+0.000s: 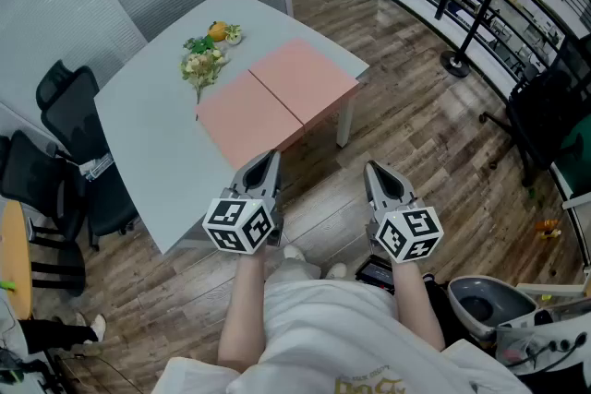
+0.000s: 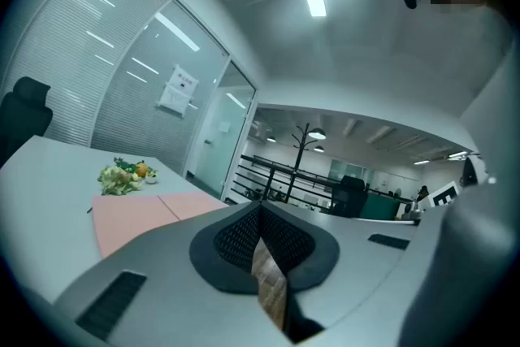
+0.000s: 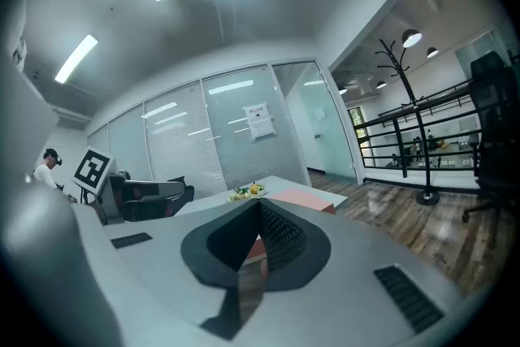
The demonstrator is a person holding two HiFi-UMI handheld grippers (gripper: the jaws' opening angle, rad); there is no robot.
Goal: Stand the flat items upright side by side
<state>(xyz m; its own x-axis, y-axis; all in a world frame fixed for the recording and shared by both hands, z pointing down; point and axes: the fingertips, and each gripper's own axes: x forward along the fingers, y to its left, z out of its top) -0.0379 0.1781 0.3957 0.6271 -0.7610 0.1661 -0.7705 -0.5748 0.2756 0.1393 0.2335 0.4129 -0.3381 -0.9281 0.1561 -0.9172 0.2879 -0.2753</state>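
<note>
Two flat pink items lie side by side on the grey table (image 1: 157, 143): one nearer me (image 1: 247, 119) and one farther right (image 1: 303, 77). They also show in the left gripper view (image 2: 130, 217) and the right gripper view (image 3: 301, 197). My left gripper (image 1: 271, 157) hangs in the air just before the table's near edge, shut with nothing in it. My right gripper (image 1: 373, 169) is held over the wooden floor to the right of the table, also shut and empty. Both point roughly level toward the table.
A bunch of flowers and small fruit (image 1: 207, 54) sits at the table's far side. Black office chairs (image 1: 65, 106) stand at the left. A coat stand (image 1: 471, 32) and a railing are at the far right; a bin (image 1: 485, 304) is near my right side.
</note>
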